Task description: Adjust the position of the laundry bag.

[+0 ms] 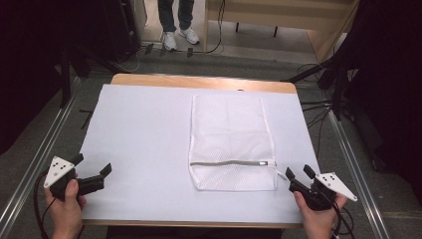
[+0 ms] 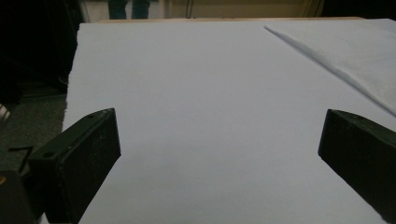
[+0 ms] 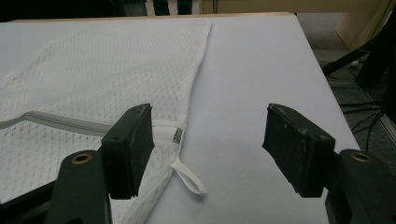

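High view: flat rectangular white mesh bag (image 1: 231, 142).

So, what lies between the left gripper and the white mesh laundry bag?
Nothing: between the left gripper and the white mesh laundry bag there is bare white table cover, as the high view shows.

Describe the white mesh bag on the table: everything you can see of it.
The mesh bag is a flat, white, rectangular pouch of fine netting, lying on the white table cover, right of centre, long side running away from the person. A grey zipper crosses it near the close end, shut, its pull at the right edge, where a small white loop sticks out. The right gripper sits open just beside that corner, not touching it.
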{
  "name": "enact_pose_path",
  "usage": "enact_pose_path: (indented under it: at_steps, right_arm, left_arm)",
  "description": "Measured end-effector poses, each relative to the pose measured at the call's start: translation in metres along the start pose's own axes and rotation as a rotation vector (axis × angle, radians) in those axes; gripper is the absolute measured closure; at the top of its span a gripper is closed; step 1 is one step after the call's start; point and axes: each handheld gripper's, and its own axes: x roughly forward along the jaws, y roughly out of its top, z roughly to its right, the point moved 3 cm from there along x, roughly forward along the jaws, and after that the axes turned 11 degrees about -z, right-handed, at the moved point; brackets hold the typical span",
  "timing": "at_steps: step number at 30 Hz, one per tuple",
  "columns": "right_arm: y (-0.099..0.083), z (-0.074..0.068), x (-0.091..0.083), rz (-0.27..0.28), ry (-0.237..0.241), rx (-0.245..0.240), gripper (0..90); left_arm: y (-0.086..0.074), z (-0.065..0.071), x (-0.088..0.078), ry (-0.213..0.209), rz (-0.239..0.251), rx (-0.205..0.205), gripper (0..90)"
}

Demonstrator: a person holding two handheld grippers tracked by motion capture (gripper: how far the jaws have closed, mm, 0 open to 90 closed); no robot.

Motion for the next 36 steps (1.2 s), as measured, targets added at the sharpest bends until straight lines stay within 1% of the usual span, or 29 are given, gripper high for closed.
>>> enact_pose_path:
  at_steps: [3,4,5,6,7,9,10,11,12,13,15,16,17,18,19,20,21,22,23,24,26,27,29,30,31,32,33,34,36]
  right_arm:
    - [-0.001,0.0,0.0,-0.007,0.003,0.002,32.9]
    - [-0.001,-0.001,0.0,-0.012,0.007,0.006,33.0]
    - [-0.001,-0.001,0.0,-0.012,0.007,0.006,33.0]
    - [0.0,-0.002,0.0,-0.01,0.011,0.009,33.8]
    - [0.0,-0.002,0.0,-0.01,0.011,0.009,33.8]
    - [0.002,-0.004,0.001,-0.014,0.019,0.008,33.8]
    - [0.003,-0.006,0.001,-0.011,0.024,0.005,35.0]
    - [0.003,-0.006,0.001,-0.011,0.024,0.005,35.0]
    - [0.004,-0.008,0.002,-0.01,0.028,-0.001,36.2]
    - [0.005,-0.009,0.003,-0.01,0.031,-0.007,37.0]
    - [0.005,-0.011,0.005,-0.012,0.046,-0.013,38.0]
    - [0.006,-0.011,0.006,-0.011,0.049,-0.015,38.2]
    - [0.006,-0.011,0.006,-0.011,0.049,-0.015,38.2]
    - [0.006,-0.012,0.007,-0.011,0.051,-0.018,38.5]
    - [0.006,-0.013,0.007,-0.016,0.057,-0.019,38.6]
    - [0.006,-0.013,0.007,-0.016,0.06,-0.019,38.7]
    - [0.006,-0.013,0.007,-0.016,0.06,-0.019,38.7]
    - [0.005,-0.014,0.007,-0.016,0.068,-0.021,38.9]
    - [0.005,-0.014,0.007,-0.016,0.068,-0.021,38.9]
    - [0.005,-0.015,0.007,-0.014,0.068,-0.021,38.9]
    - [0.005,-0.016,0.007,-0.017,0.073,-0.023,38.9]
    - [0.005,-0.016,0.007,-0.017,0.073,-0.023,38.9]
    - [0.005,-0.016,0.007,-0.017,0.077,-0.025,38.9]
    - [0.004,-0.016,0.007,-0.018,0.077,-0.028,38.8]
    - [0.004,-0.016,0.007,-0.018,0.077,-0.028,38.8]
    - [0.004,-0.016,0.007,-0.017,0.077,-0.029,38.8]
    - [0.004,-0.016,0.007,-0.017,0.078,-0.03,38.8]
    - [0.004,-0.016,0.007,-0.017,0.079,-0.029,38.9]
    - [0.004,-0.016,0.007,-0.016,0.079,-0.031,38.8]
  left_arm:
    - [0.002,0.006,0.002,0.002,-0.009,-0.016,0.0]
    - [0.005,0.012,0.005,-0.004,-0.02,-0.037,0.0]
    - [0.005,0.012,0.005,-0.004,-0.02,-0.037,1.3]
    - [0.009,0.019,0.01,-0.001,-0.035,-0.058,3.3]
    - [0.009,0.019,0.01,-0.001,-0.035,-0.058,4.9]
    - [0.014,0.028,0.015,-0.011,-0.033,-0.046,6.1]
    - [0.019,0.04,0.02,-0.041,-0.037,-0.036,6.7]
    - [0.019,0.04,0.02,-0.041,-0.037,-0.036,10.6]
    - [0.024,0.054,0.028,-0.025,-0.061,-0.032,18.0]
    - [0.026,0.062,0.032,-0.033,-0.074,-0.019,22.6]
    - [0.028,0.078,0.042,-0.09,-0.096,-0.002,30.0]
    - [0.03,0.085,0.048,-0.122,-0.111,0.001,36.1]
    - [0.03,0.085,0.048,-0.122,-0.111,0.001,41.5]
    - [0.033,0.094,0.056,-0.15,-0.13,0.007,41.5]
    - [0.037,0.105,0.068,-0.196,-0.161,0.004,51.5]
    - [0.04,0.111,0.075,-0.22,-0.177,0.0,55.4]
    - [0.04,0.111,0.075,-0.22,-0.177,0.0,59.0]
    - [0.044,0.121,0.09,-0.261,-0.21,-0.018,61.3]
    - [0.044,0.121,0.09,-0.261,-0.21,-0.018,62.7]
    - [0.049,0.131,0.105,-0.294,-0.231,-0.031,63.9]
    - [0.053,0.139,0.117,-0.321,-0.254,-0.051,65.8]
    - [0.053,0.139,0.117,-0.321,-0.254,-0.051,67.1]
    - [0.057,0.146,0.128,-0.312,-0.277,-0.05,68.0]
    - [0.06,0.152,0.137,-0.316,-0.297,-0.058,69.8]
    - [0.06,0.152,0.137,-0.316,-0.297,-0.058,70.5]
    - [0.061,0.158,0.145,-0.317,-0.314,-0.065,71.3]
    - [0.061,0.158,0.145,-0.317,-0.314,-0.065,71.4]
    - [0.063,0.163,0.151,-0.315,-0.335,-0.063,71.5]
    - [0.063,0.166,0.154,-0.309,-0.345,-0.056,72.1]
